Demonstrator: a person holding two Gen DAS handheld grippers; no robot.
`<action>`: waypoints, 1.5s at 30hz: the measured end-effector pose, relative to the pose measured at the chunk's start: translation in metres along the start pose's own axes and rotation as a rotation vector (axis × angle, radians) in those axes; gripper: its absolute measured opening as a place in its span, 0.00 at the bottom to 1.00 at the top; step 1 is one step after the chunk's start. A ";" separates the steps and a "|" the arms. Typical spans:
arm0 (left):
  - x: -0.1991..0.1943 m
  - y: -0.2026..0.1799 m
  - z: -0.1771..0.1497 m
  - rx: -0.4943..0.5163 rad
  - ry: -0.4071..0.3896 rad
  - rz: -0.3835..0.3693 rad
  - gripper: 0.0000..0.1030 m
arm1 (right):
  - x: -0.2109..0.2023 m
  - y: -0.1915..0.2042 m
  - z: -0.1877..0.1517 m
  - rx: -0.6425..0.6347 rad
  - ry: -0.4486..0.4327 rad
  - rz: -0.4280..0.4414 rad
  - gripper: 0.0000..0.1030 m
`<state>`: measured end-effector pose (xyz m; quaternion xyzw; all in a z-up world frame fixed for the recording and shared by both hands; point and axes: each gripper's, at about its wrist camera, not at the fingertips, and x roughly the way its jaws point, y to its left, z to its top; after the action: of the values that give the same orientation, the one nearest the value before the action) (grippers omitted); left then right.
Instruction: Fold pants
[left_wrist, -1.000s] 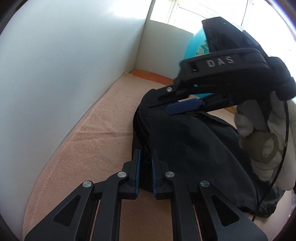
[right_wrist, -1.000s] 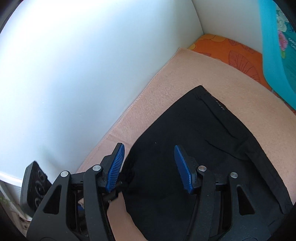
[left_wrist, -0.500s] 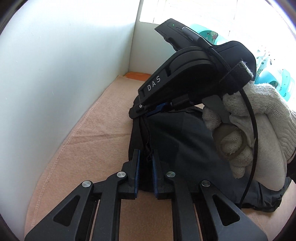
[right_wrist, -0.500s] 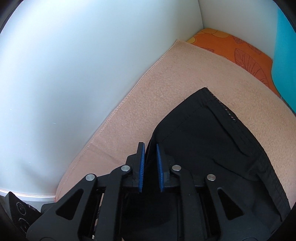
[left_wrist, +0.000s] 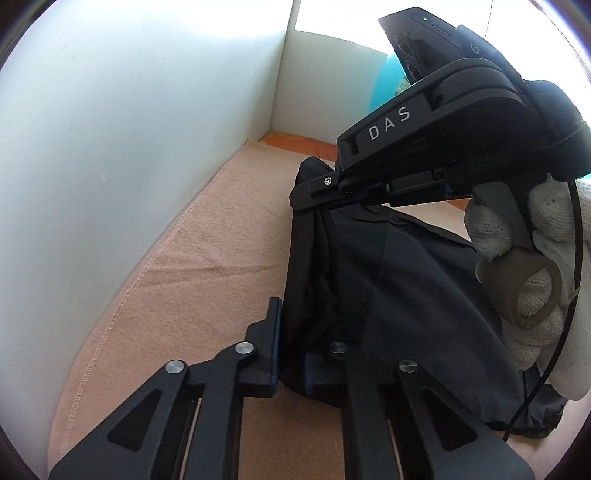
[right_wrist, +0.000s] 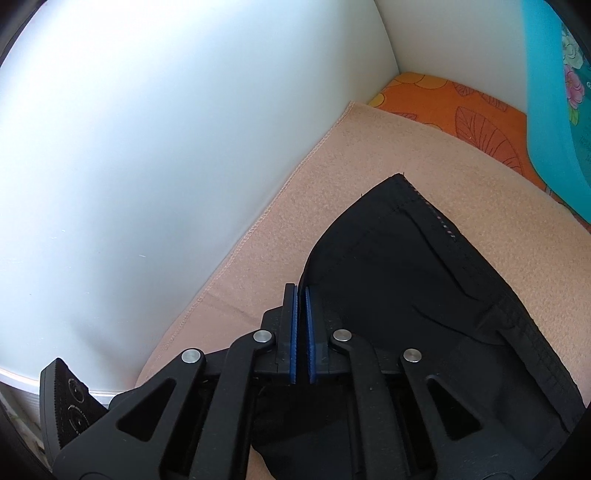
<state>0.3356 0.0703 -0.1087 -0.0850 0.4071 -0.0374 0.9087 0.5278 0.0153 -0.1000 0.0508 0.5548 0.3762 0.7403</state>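
Black pants (left_wrist: 388, 295) lie bunched on a peach blanket (left_wrist: 203, 277). My left gripper (left_wrist: 293, 347) pinches a thick fold at their near left edge, and its jaws are still closing with the cloth between the pads. Farther back, a white-gloved hand (left_wrist: 517, 266) holds my right gripper (left_wrist: 306, 194), whose tip clamps the same left edge. In the right wrist view the right gripper (right_wrist: 301, 325) has its blue pads nearly together, closing on the thin edge of the pants (right_wrist: 424, 277). The stitched hem runs off to the right.
A white wall (left_wrist: 110, 147) borders the blanket on the left and meets a second panel at the far corner. Beyond the blanket (right_wrist: 332, 184) lies an orange leaf-patterned sheet (right_wrist: 461, 107). A turquoise object (right_wrist: 546, 92) stands at the far right.
The right gripper, open over the pants a second ago, has closed on their left edge and lifted it a little. The left gripper has kept its pinch on the near fold.
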 end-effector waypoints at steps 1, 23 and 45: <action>-0.005 -0.004 0.001 0.000 -0.013 -0.019 0.06 | -0.007 0.002 -0.002 -0.003 -0.013 -0.002 0.04; -0.118 -0.182 0.000 0.277 -0.169 -0.389 0.06 | -0.248 -0.044 -0.100 0.088 -0.320 -0.163 0.04; -0.099 -0.411 -0.071 0.549 -0.005 -0.666 0.06 | -0.404 -0.231 -0.303 0.314 -0.457 -0.259 0.04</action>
<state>0.2172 -0.3289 -0.0072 0.0329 0.3304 -0.4353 0.8368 0.3419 -0.5004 -0.0125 0.1768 0.4273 0.1672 0.8708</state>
